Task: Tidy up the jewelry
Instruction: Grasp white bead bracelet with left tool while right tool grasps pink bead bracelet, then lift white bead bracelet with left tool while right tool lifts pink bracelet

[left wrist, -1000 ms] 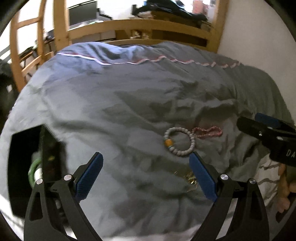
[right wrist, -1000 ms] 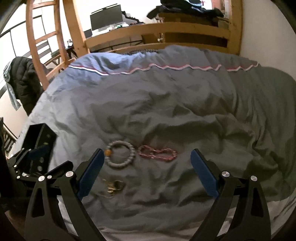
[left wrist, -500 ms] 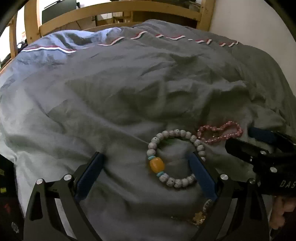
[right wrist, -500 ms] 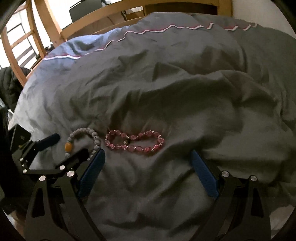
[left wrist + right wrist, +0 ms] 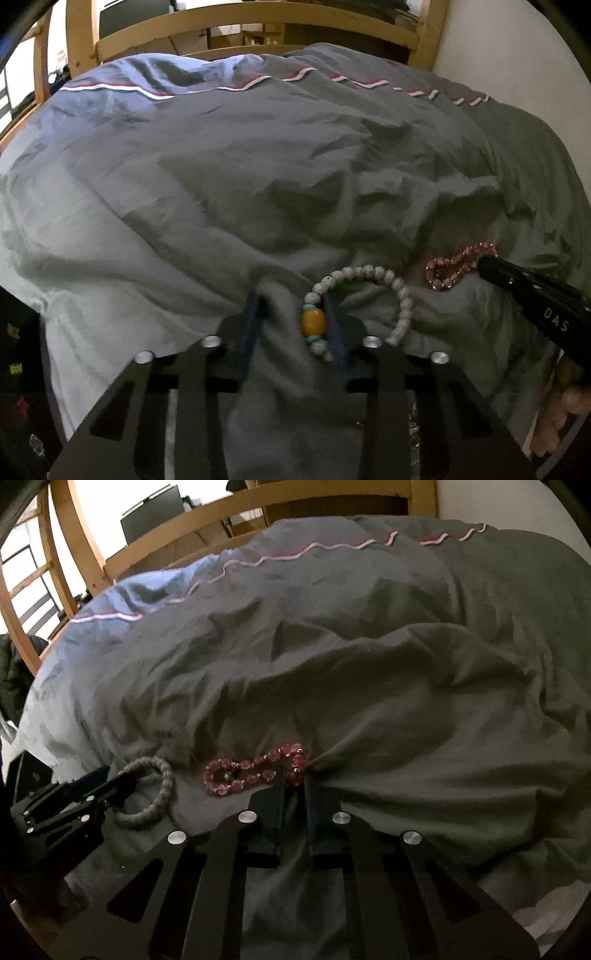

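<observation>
A white bead bracelet [image 5: 384, 280] with an amber bead lies on the grey duvet [image 5: 258, 184]. My left gripper [image 5: 291, 314] is down on the duvet, its jaws nearly closed around the amber bead side and a fold of fabric. A pink bead bracelet [image 5: 251, 773] lies twisted in a figure eight to the right. My right gripper [image 5: 294, 775] is shut on its right end, pressing into the duvet. The pink bracelet [image 5: 458, 262] and the right gripper's tip [image 5: 495, 266] show in the left wrist view. The left gripper [image 5: 99, 782] and the white bracelet [image 5: 162, 790] show in the right wrist view.
A black jewelry box [image 5: 18, 369] stands at the left edge of the bed; it also shows in the right wrist view [image 5: 29, 775]. A wooden bed rail [image 5: 258, 18] and a white wall [image 5: 517, 74] bound the far side. A gold trinket [image 5: 412, 428] lies below the left gripper.
Both grippers dropped onto the duvet and closed: the left around the amber bead side of the white bracelet, the right on the end of the pink bracelet.
</observation>
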